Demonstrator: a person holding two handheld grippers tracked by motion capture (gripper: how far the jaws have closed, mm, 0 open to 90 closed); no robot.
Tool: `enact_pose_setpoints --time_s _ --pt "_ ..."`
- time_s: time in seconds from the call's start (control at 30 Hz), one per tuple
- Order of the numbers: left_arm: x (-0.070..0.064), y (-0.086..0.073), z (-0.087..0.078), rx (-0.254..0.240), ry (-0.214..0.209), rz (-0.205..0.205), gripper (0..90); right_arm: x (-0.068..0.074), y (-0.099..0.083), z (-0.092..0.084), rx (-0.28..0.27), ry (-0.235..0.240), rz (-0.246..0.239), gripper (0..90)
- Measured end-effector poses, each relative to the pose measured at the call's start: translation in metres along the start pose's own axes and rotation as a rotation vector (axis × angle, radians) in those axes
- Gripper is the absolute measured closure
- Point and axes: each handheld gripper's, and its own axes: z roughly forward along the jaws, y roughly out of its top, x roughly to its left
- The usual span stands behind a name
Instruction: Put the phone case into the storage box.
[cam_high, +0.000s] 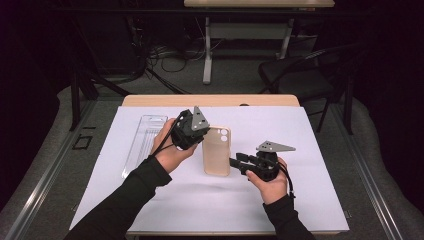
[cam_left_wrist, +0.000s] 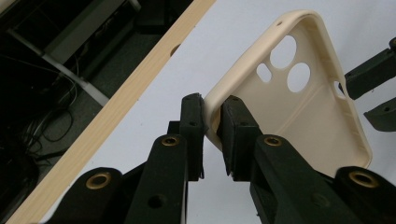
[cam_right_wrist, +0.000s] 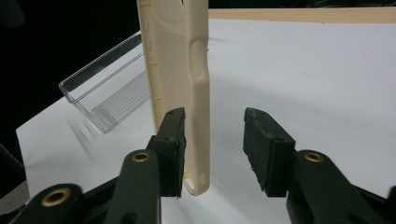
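Phone case (cam_high: 216, 151) lay mid-table in the high view, long axis running toward the far edge, between the left gripper (cam_high: 199, 131) at its far corner and the right gripper (cam_high: 239, 162) near its near end. Left gripper view: pads clamped on the case's rim (cam_left_wrist: 211, 106). Right gripper view: jaws stood apart around the case's edge (cam_right_wrist: 198, 93), the right pad (cam_right_wrist: 265, 149) clear of it; a clear tray (cam_right_wrist: 109, 91) sat beyond.

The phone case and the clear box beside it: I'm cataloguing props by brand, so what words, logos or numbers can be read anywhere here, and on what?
None: no text, logo or number can be read.
Phone case: plain cream, unmarked inside and on its edge.
Clear plastic box: ribbed bottom, no label visible.
White sheet: blank.
Left gripper and right gripper: black jaws, no markings.
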Motion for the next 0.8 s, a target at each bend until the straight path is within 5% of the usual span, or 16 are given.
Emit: enact_pose_setpoints --time_s 0.4,0.63,0.8 --pt "0.01 -0.006 -0.002 -0.036 0.026 -0.009 80.4 -0.005 0.002 -0.004 -0.026 -0.051 -0.042 48.9" --pt "0.016 -0.011 -0.003 -0.066 0.05 -0.011 80.4 -0.004 0.003 -0.004 -0.036 -0.098 -0.11 46.8" --pt "0.02 -0.014 -0.002 -0.079 0.054 -0.024 80.4 -0.004 0.002 -0.004 -0.024 -0.083 -0.111 47.9"
